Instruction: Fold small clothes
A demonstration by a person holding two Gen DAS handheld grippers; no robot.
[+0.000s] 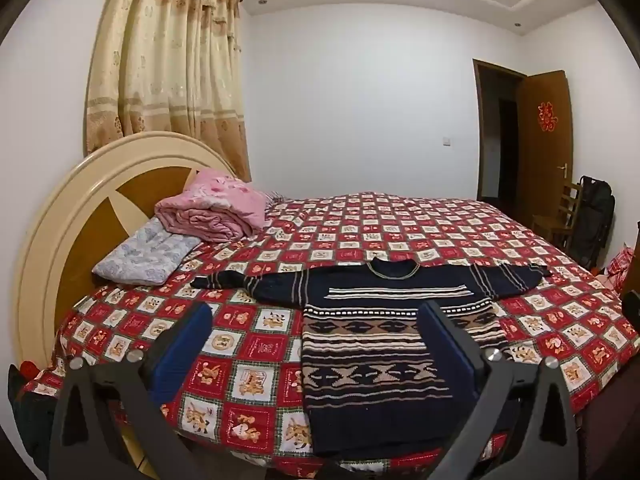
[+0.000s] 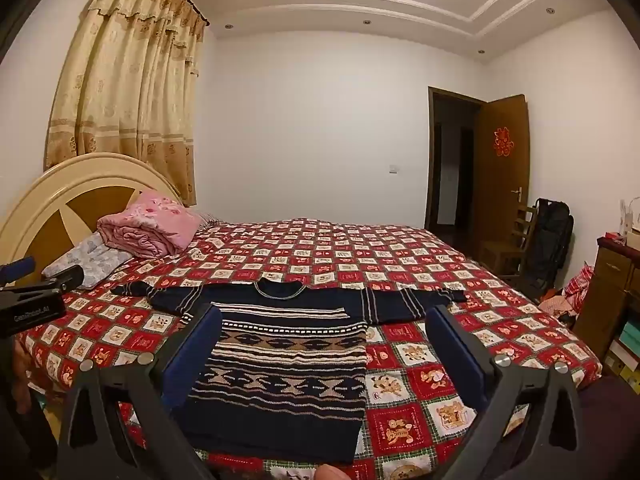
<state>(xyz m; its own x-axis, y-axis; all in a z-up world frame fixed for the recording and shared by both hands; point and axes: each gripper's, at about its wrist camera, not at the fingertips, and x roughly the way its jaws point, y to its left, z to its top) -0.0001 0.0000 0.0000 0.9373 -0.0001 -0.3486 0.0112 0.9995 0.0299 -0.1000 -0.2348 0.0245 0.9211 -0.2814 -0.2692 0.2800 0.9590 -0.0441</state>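
A small dark navy knitted sweater [image 1: 372, 344] with cream and tan patterned bands lies flat on the bed, neck away from me and both sleeves spread sideways. In the right wrist view the sweater [image 2: 288, 364] fills the lower middle. My left gripper [image 1: 318, 312] hovers open above the near edge of the bed, its right finger over the sweater's right side and nothing between its blue pads. My right gripper [image 2: 326, 314] also stands open above the sweater's hem, holding nothing. The left gripper's blue-tipped fingers [image 2: 18, 270] show at the left edge of the right wrist view.
The bed carries a red checked cover [image 1: 360, 236] with bear prints. A folded pink quilt [image 1: 216, 210] rests on a pale blue pillow [image 1: 144, 256] by the round headboard [image 1: 80, 208]. A wooden chair [image 2: 508, 248], a black bag [image 2: 550, 240] and a cabinet [image 2: 612, 292] stand at the right.
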